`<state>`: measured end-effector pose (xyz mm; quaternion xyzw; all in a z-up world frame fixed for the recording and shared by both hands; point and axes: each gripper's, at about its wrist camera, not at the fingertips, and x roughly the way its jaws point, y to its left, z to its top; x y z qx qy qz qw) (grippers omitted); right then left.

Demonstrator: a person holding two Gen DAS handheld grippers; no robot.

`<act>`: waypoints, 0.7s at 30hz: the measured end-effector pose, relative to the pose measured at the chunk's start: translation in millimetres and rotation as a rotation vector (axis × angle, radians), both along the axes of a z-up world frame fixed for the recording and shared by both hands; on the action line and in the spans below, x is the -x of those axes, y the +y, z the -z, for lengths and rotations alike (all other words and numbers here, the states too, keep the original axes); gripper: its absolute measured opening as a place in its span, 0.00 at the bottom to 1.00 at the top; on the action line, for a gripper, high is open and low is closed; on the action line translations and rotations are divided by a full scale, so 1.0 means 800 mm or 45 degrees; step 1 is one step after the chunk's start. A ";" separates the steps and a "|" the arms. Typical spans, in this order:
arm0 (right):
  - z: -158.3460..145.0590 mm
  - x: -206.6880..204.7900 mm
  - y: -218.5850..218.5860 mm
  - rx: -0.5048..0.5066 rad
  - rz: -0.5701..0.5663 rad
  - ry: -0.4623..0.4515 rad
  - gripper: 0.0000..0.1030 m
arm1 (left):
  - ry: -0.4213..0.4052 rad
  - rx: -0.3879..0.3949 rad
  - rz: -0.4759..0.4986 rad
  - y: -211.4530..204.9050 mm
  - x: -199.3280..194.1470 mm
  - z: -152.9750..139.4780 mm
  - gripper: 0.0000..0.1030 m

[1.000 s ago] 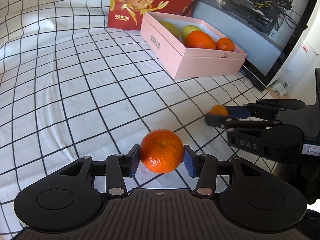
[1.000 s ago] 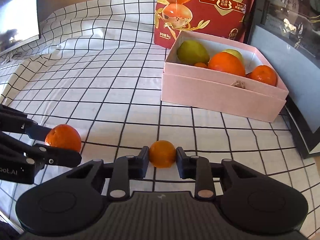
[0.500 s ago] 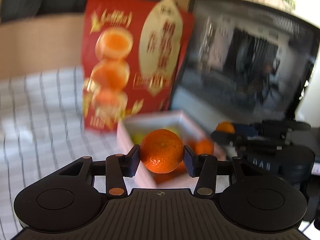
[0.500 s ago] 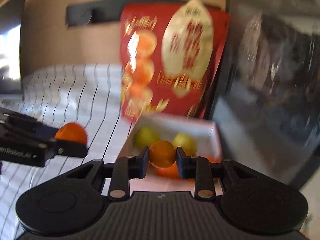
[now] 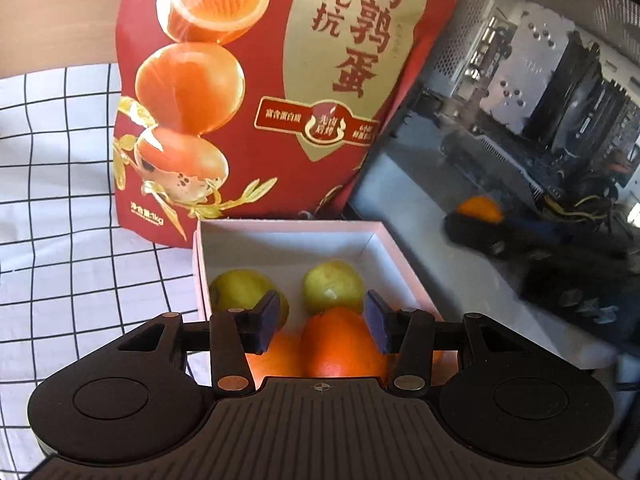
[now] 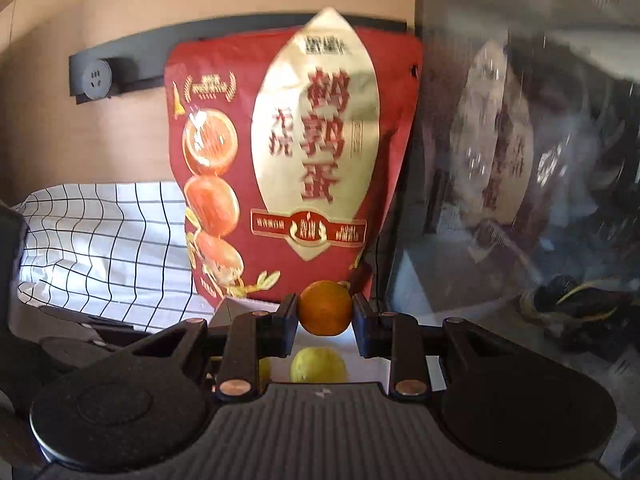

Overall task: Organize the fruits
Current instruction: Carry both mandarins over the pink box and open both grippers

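My left gripper [image 5: 322, 322] is open above the pink box [image 5: 288, 227]. Below it inside the box lie two green fruits [image 5: 332, 286] and oranges [image 5: 340, 344]; one orange [image 5: 276, 358] lies low between the pads, apart from them. My right gripper [image 6: 325, 314] is shut on a small orange [image 6: 325, 307] and holds it above the box, whose green fruit [image 6: 318, 366] shows underneath. The right gripper with its orange [image 5: 478, 209] also appears at the right of the left wrist view.
A red and gold food bag [image 5: 260, 80] stands right behind the box. A glass-sided computer case [image 5: 540, 100] stands to the right. The white checked cloth [image 5: 60, 200] covers the table to the left. A wall socket rail [image 6: 96, 78] runs behind.
Both grippers rose and moved forward over the pink box. My left gripper opened and its orange dropped into the box. My right gripper still holds its small orange.
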<state>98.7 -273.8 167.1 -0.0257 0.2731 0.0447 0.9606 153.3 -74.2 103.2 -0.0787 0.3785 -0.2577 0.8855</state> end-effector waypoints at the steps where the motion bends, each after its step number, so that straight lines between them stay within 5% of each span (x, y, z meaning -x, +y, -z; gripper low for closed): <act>1: 0.004 -0.003 -0.003 -0.012 -0.001 0.012 0.27 | -0.015 -0.003 0.002 0.003 0.003 -0.003 0.50; 7: 0.036 -0.033 -0.008 -0.075 0.006 0.095 0.27 | -0.092 -0.036 -0.029 0.032 0.036 -0.014 0.50; 18: 0.092 -0.088 0.016 -0.063 0.082 0.233 0.27 | -0.095 -0.197 0.003 0.075 0.103 0.023 0.50; 20: 0.099 -0.090 0.015 -0.093 0.109 0.252 0.32 | -0.099 -0.215 -0.008 0.080 0.111 0.031 0.50; 21: 0.101 -0.091 0.013 -0.110 0.122 0.263 0.43 | -0.098 -0.218 -0.011 0.083 0.115 0.035 0.50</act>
